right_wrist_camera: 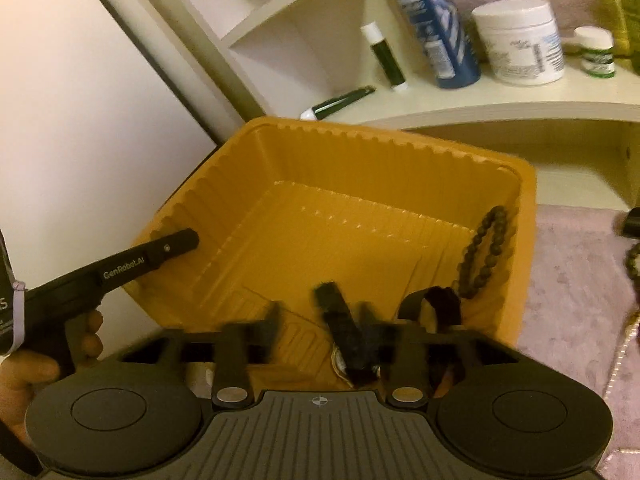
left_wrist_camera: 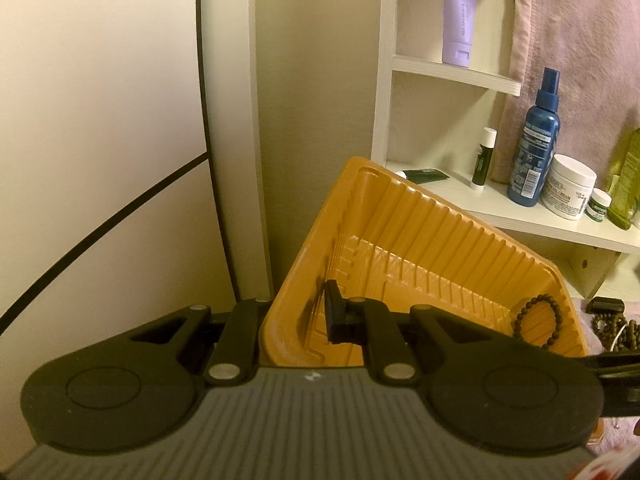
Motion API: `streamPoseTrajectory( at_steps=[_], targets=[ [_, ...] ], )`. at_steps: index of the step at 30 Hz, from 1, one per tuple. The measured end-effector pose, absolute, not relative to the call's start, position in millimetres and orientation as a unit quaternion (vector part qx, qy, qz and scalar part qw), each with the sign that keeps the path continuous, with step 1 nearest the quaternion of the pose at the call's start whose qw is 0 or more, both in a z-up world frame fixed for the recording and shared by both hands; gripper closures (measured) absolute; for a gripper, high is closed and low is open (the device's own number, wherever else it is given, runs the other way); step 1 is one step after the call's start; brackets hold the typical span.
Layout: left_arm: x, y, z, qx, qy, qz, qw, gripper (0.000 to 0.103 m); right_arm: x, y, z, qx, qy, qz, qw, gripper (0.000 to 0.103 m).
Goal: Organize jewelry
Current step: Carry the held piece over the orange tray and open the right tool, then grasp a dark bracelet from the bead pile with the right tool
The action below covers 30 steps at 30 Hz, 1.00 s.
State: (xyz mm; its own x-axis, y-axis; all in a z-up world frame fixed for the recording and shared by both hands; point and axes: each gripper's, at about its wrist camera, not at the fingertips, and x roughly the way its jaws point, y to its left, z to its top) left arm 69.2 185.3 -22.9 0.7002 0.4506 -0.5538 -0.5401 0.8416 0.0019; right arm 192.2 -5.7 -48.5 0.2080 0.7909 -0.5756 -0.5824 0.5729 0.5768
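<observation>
Left gripper [left_wrist_camera: 326, 316]: we hold its jaws clenched on the near-left wall of the orange plastic tray [left_wrist_camera: 400, 216], one finger inside and one outside the rim, which we judge keeps the light tray from sliding while items go in. Seen from the right wrist, the left gripper's finger [right_wrist_camera: 176, 244] lies against the ribbed left wall. Right gripper [right_wrist_camera: 340, 332]: jaws released and standing wide over the tray's near edge, pads pressing on nothing. Just under them lies a dark-strapped piece [right_wrist_camera: 340, 328] with a round metal part, probably a watch; motion blur keeps us from being sure. A dark looped band [right_wrist_camera: 436, 304] sits beside it toward the right. A beaded bracelet [right_wrist_camera: 486, 248] leans on the tray's right inner wall, inside the near-right corner. More beads [left_wrist_camera: 612, 330] wait outside, on the pinkish cloth covering the counter [right_wrist_camera: 568, 264] to the right of the tray. We judge the sorting partly done. Room: the tray floor is mostly bare at centre and back. The back rim sits close under the white shelf [right_wrist_camera: 480, 108] carrying a blue spray bottle [right_wrist_camera: 432, 20], cream jar [right_wrist_camera: 520, 40] and lip balm [right_wrist_camera: 386, 60], so entry is easiest from above and the near side.
</observation>
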Motion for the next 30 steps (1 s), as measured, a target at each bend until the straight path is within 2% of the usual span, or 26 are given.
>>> streamPoseTrajectory(
  at_steps=[8,15,20,28,30],
  targets=[
    [69,186,-23,-0.082,0.277,0.270,0.918,0.091,186,-66,-25,0.131,0.398,0.424,0.803,0.046],
    [69,186,-23,-0.081,0.277,0.271,0.918,0.091,187,-136,-36,0.096,0.392,0.338,0.850,0.046],
    [69,186,-23,-0.079,0.278,0.272,0.918,0.090,193,-162,-51,0.066,0.409,0.306,0.857,0.059],
    [71,187,-25,-0.074,0.281,0.272,0.917,0.090,231,-186,-51,0.064,0.396,0.290,0.869,0.058],
    [72,186,-25,-0.072,0.282,0.273,0.917,0.090,246,-187,-54,0.062,0.397,0.295,0.867,0.055]
  ],
)
